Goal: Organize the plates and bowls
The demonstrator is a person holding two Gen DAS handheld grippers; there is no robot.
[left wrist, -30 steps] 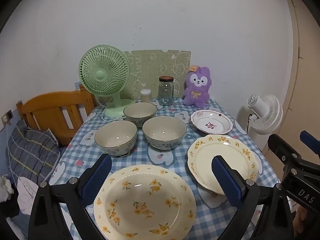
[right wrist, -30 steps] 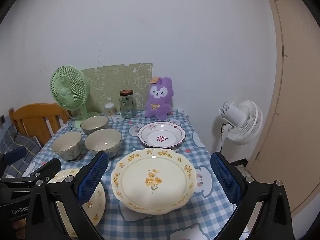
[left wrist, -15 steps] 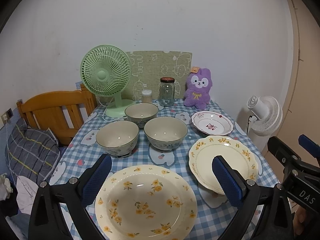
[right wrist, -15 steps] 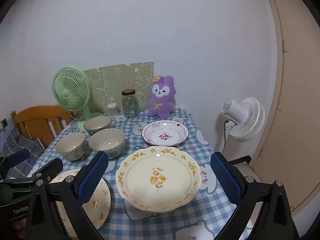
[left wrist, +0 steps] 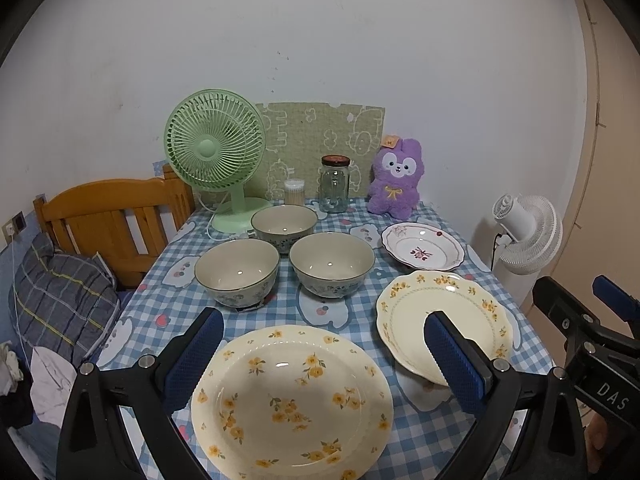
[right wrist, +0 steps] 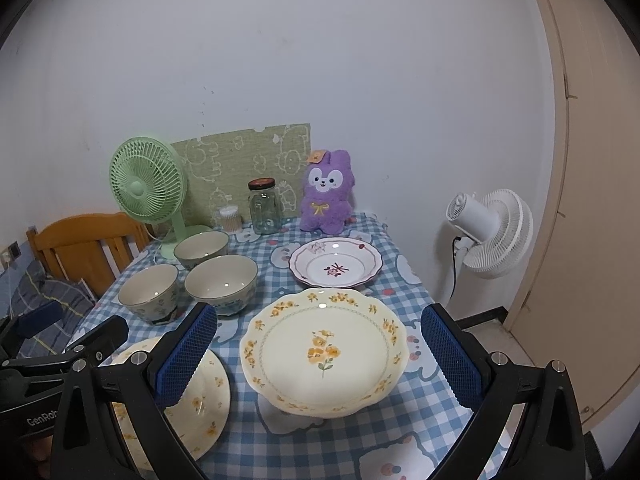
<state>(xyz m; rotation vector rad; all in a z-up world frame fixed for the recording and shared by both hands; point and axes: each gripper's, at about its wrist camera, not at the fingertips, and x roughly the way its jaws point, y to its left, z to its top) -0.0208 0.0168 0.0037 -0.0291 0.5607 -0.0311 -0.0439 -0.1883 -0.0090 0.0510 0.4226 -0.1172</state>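
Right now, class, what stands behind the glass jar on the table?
Behind the glass jar a green patterned board leans upright against the wall. The jar and the purple plush cover its lower edge, so where it rests cannot be seen.

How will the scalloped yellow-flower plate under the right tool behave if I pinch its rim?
The scalloped plate looks like glazed ceramic: probably rigid, and likely slippery given the glare on it. Its wavy rim may give uneven contact. A one-edge pinch would probably let it sag, and it looks breakable.

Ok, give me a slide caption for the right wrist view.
Open right gripper poised over a yellow-flowered plate on the checked tablecloth, three bowls to its left.
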